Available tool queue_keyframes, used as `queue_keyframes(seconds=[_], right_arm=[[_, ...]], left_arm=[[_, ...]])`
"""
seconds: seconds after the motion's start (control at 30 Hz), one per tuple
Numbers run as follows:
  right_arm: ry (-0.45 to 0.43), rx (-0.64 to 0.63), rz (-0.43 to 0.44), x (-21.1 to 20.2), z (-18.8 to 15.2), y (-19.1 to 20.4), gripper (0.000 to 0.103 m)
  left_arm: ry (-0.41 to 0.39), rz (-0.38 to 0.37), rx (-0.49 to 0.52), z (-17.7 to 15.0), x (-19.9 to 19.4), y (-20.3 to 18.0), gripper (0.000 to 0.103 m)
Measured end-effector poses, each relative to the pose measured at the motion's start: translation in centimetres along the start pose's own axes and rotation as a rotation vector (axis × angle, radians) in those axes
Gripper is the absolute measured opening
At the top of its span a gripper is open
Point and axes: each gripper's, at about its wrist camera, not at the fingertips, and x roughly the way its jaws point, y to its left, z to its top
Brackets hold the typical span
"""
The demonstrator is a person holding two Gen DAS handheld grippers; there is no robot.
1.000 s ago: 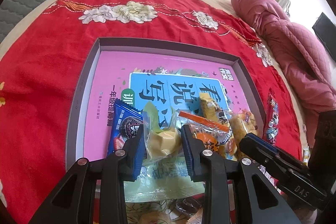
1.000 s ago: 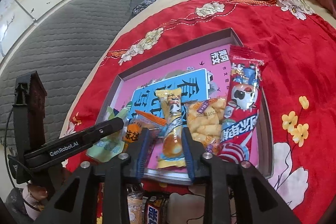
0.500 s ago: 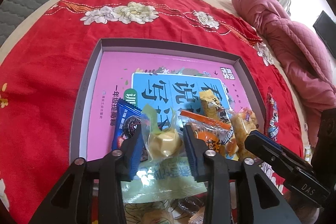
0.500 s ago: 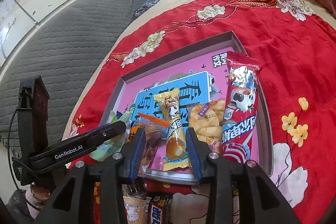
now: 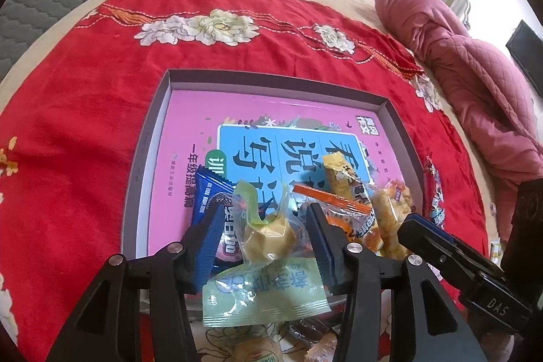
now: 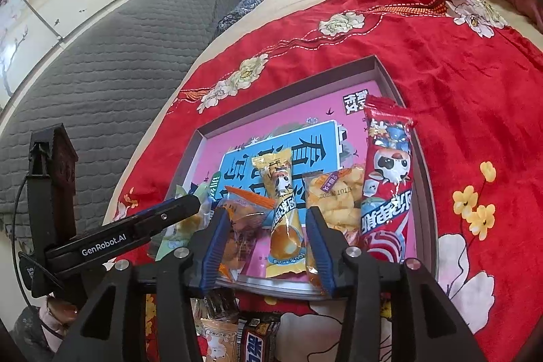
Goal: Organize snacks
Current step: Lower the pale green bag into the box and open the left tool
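Left wrist view: the left gripper (image 5: 264,226) is seen with its jaws parted, having just been opening; a pale green pastry packet (image 5: 264,260) lies between the blue pads, which are no longer pressed on it. This packet is laid over the near edge of a shallow grey tray (image 5: 146,138) lined with a pink printed sheet, resting on a red floral blanket (image 5: 85,73). A blue cookie packet (image 5: 212,195) is found just beside the left pad, toward the tray's near left corner.

In the right wrist view, the right gripper (image 6: 268,240) is likewise spread, its jaws having just been opening, with a yellow cake packet (image 6: 281,216) lying free between them at the tray's near edge. A clear bag of puffed snacks (image 6: 336,202) and a long red packet (image 6: 387,178) are placed along the tray's right side. More wrapped snacks (image 6: 258,341) are glimpsed on the blanket below the tray.
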Motion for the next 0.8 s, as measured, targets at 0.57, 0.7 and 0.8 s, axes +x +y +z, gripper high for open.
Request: queue_keyframes(seconds=[0.57, 0.7, 0.8], right_arm=[[-0.023, -0.038, 0.018, -0.8, 0.1, 0.9, 0.05], [-0.034, -0.061, 0.02, -1.2, 0.2, 1.4, 0.05], [-0.043, -0.079, 0.023, -1.5, 0.1, 1.8, 0.051]], left_arm=[[-0.041, -0.008, -0.02, 0.3, -2.9, 0.4, 0.058], [-0.054, -0.008, -0.025, 0.2, -3.9, 0.5, 0.059], [-0.06, -0.007, -0.022, 0.2, -4.5, 0.5, 0.06]])
